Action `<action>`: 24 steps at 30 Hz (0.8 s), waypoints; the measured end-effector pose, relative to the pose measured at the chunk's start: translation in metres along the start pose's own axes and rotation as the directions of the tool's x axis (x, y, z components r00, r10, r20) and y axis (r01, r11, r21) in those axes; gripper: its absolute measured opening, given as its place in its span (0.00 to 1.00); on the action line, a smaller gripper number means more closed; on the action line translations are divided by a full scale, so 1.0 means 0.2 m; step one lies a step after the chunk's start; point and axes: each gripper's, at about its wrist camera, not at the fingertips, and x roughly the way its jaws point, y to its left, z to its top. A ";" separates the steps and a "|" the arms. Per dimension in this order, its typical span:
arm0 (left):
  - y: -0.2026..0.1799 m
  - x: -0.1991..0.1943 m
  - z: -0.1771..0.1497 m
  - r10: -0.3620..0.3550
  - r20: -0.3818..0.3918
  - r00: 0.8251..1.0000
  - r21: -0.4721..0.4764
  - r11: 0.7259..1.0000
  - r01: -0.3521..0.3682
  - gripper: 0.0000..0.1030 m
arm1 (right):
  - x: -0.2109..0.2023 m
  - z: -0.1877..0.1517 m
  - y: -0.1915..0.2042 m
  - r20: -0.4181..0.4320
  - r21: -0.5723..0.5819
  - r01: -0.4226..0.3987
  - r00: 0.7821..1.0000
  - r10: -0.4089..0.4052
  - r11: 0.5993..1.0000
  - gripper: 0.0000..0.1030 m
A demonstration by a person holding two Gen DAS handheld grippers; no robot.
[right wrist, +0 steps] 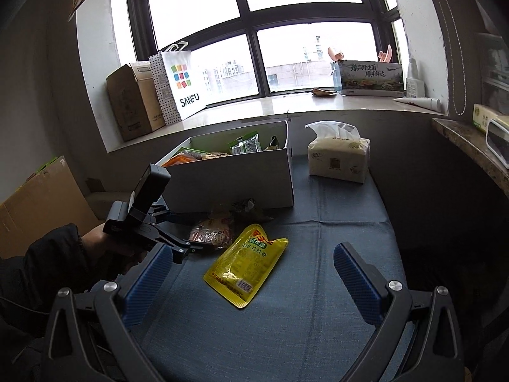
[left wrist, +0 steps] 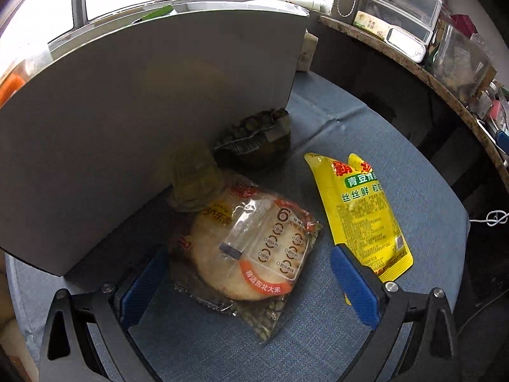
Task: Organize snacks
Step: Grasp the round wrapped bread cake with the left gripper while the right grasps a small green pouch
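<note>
A clear rice cracker packet [left wrist: 251, 248] lies on the blue cloth, on top of a small pack of green beans [left wrist: 270, 318]. My left gripper [left wrist: 248, 253] is open, its blue pads on either side of the packet and apart from it. Behind the packet stand a jelly cup [left wrist: 194, 184] and a dark bag of peas [left wrist: 254, 137], both against the white box [left wrist: 143, 121]. A yellow pouch [left wrist: 359, 213] lies to the right. In the right wrist view, my right gripper [right wrist: 254, 250] hovers open just short of the yellow pouch [right wrist: 245, 264]. The left gripper [right wrist: 187, 232] reaches the cracker packet [right wrist: 211, 234].
The white box [right wrist: 232, 178] holds several snack packs. A tissue pack [right wrist: 338, 156] stands right of it on the blue cloth [right wrist: 318, 318]. A stone shelf [left wrist: 413, 63] with containers runs along the right. Cardboard boxes and a paper bag [right wrist: 173, 82] stand on the windowsill.
</note>
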 end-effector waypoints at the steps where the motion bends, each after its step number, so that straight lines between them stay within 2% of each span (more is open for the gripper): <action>1: -0.01 0.01 0.00 0.011 0.001 1.000 0.015 1.000 -0.011 1.00 | 0.00 0.00 0.00 -0.002 0.002 -0.001 1.000 0.001 1.000 1.00; 2: -0.03 0.01 -0.01 0.031 0.009 0.999 0.036 0.999 -0.031 0.98 | 0.01 0.00 0.00 -0.004 0.003 -0.001 1.000 0.001 1.000 1.00; 3: -0.04 0.02 -0.02 0.053 0.020 0.998 0.054 0.997 -0.054 0.87 | 0.01 -0.01 0.00 -0.007 0.003 0.000 1.000 0.000 1.000 1.00; 4: -0.04 0.01 -0.02 0.067 0.030 0.997 0.063 0.996 -0.069 0.81 | 0.02 -0.01 0.00 -0.011 0.002 0.000 1.000 0.000 1.000 1.00; 6: -0.03 -0.01 -0.03 0.058 0.038 0.998 0.047 0.997 -0.060 0.75 | 0.03 -0.01 0.00 -0.018 -0.003 0.003 1.000 -0.003 1.000 1.00; 8: -0.03 -0.04 -0.05 0.037 0.036 0.999 0.039 0.999 -0.038 0.74 | 0.03 -0.02 0.01 -0.023 -0.008 0.003 1.000 -0.003 1.000 1.00; 10: -0.03 -0.08 -0.08 0.052 0.054 0.997 0.028 0.998 -0.054 0.74 | 0.03 -0.02 0.01 -0.023 -0.012 0.004 1.000 -0.004 1.000 1.00; 15: -0.05 -0.31 -0.21 0.029 0.170 0.985 -0.053 0.998 -0.021 0.74 | 0.13 -0.03 0.03 -0.067 -0.033 -0.014 0.998 0.012 0.999 1.00; 22: -0.09 -0.63 -0.38 0.053 0.316 0.947 -0.134 0.991 -0.011 0.74 | 0.53 0.05 0.09 -0.159 -0.132 -0.070 0.986 0.048 0.989 1.00; 24: -0.08 -0.70 -0.41 0.069 0.340 0.938 -0.157 0.987 -0.016 0.74 | 0.68 0.10 0.10 -0.179 -0.150 -0.060 0.983 0.032 0.987 1.00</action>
